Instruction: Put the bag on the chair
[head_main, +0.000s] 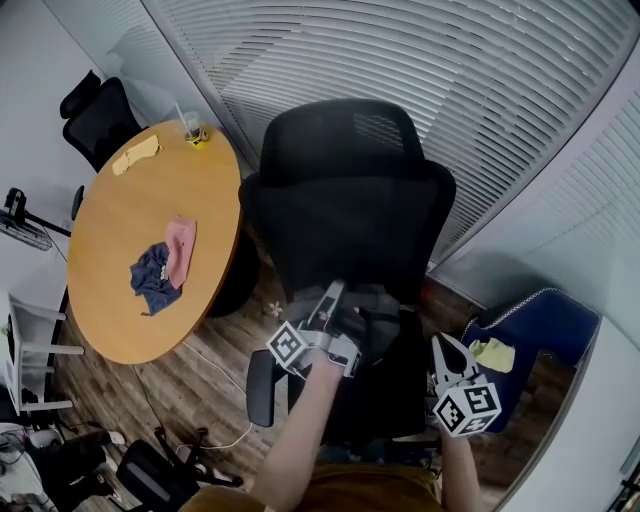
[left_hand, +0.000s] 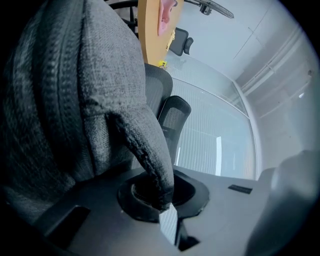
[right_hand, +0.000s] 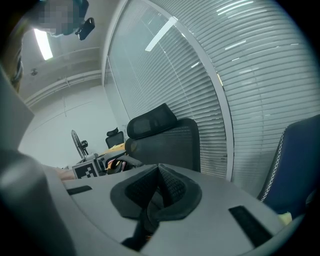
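Note:
A dark grey fabric bag (head_main: 378, 318) hangs over the seat of the black mesh office chair (head_main: 350, 190), just in front of its backrest. My left gripper (head_main: 343, 318) is shut on a fold of the bag's fabric (left_hand: 150, 155), which fills the left gripper view (left_hand: 165, 200). The chair's headrest (left_hand: 172, 112) shows beyond it. My right gripper (head_main: 446, 350) hovers right of the chair, apart from the bag. In the right gripper view its pads (right_hand: 159, 182) are pressed together with nothing clearly between them, facing the chair (right_hand: 165, 140).
A round wooden table (head_main: 120, 300) at left carries a blue cloth (head_main: 153, 272), a pink cloth (head_main: 181, 246), a yellow cloth (head_main: 136, 154) and a cup (head_main: 191, 128). A blue seat (head_main: 545, 330) stands at right. Window blinds (head_main: 420, 70) run behind. Another black chair (head_main: 100, 115) is far left.

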